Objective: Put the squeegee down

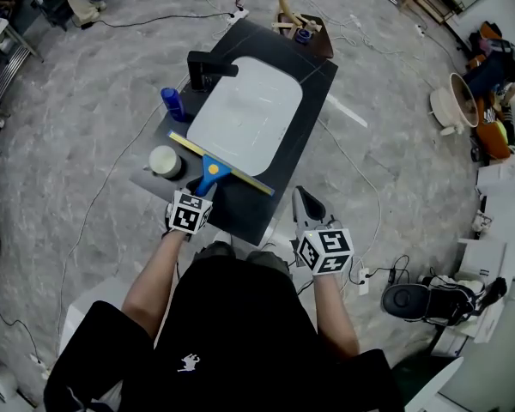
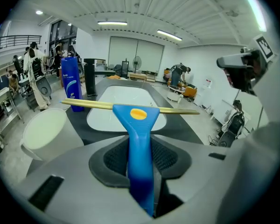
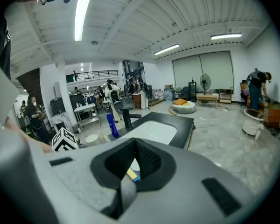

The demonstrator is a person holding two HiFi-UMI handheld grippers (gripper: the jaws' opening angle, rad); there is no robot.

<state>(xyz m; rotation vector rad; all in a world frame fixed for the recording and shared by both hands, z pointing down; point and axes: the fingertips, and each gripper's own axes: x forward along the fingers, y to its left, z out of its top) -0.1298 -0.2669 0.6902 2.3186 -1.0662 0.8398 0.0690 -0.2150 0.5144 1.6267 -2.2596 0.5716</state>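
The squeegee has a blue handle and a long yellow blade. In the head view the blade lies across the near rim of the white basin, and I cannot tell whether it touches. My left gripper is shut on the handle's near end. In the left gripper view the handle runs straight out from between the pads of the left gripper, with the blade crosswise. My right gripper hangs off the counter's near right edge, jaws together and holding nothing. In the right gripper view, the right gripper points at the blade's end.
The basin sits in a black counter with a black faucet at its far left. A blue bottle and a round white container stand on the counter's left side. Cables and clutter lie on the grey floor around.
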